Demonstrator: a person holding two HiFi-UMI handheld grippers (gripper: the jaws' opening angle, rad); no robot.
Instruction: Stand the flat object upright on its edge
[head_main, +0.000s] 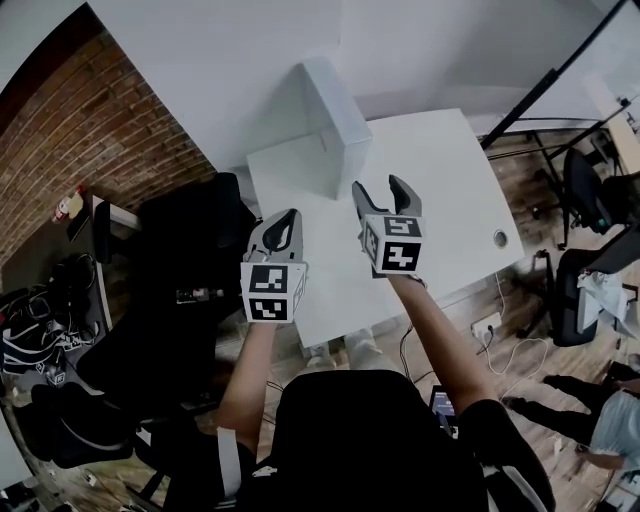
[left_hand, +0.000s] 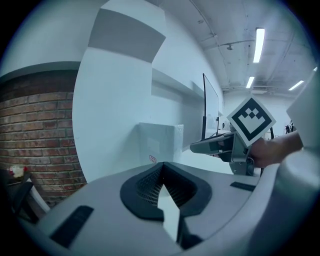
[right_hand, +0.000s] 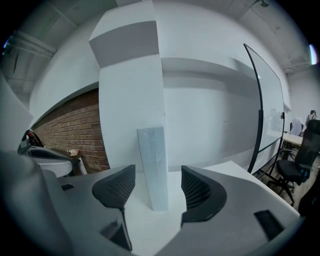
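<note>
The flat white box (head_main: 336, 128) stands upright on its long edge at the back of the white table (head_main: 455, 190). My right gripper (head_main: 383, 190) hovers open just short of it, jaws pointing at it and touching nothing. In the right gripper view the box (right_hand: 154, 167) rises as a narrow slab beyond the gap of the right gripper (right_hand: 157, 186). My left gripper (head_main: 283, 230) hangs shut and empty over the table's left edge. In the left gripper view the left gripper (left_hand: 163, 172) has its jaws together, with the box (left_hand: 161, 142) ahead and the right gripper (left_hand: 212, 146) beside it.
A brick wall (head_main: 95, 125) and black chairs (head_main: 175, 290) lie left of the table. A cable hole (head_main: 500, 238) marks the table's right side. A whiteboard stand (head_main: 545, 85), office chairs (head_main: 585, 190) and a person's legs (head_main: 600, 420) are to the right.
</note>
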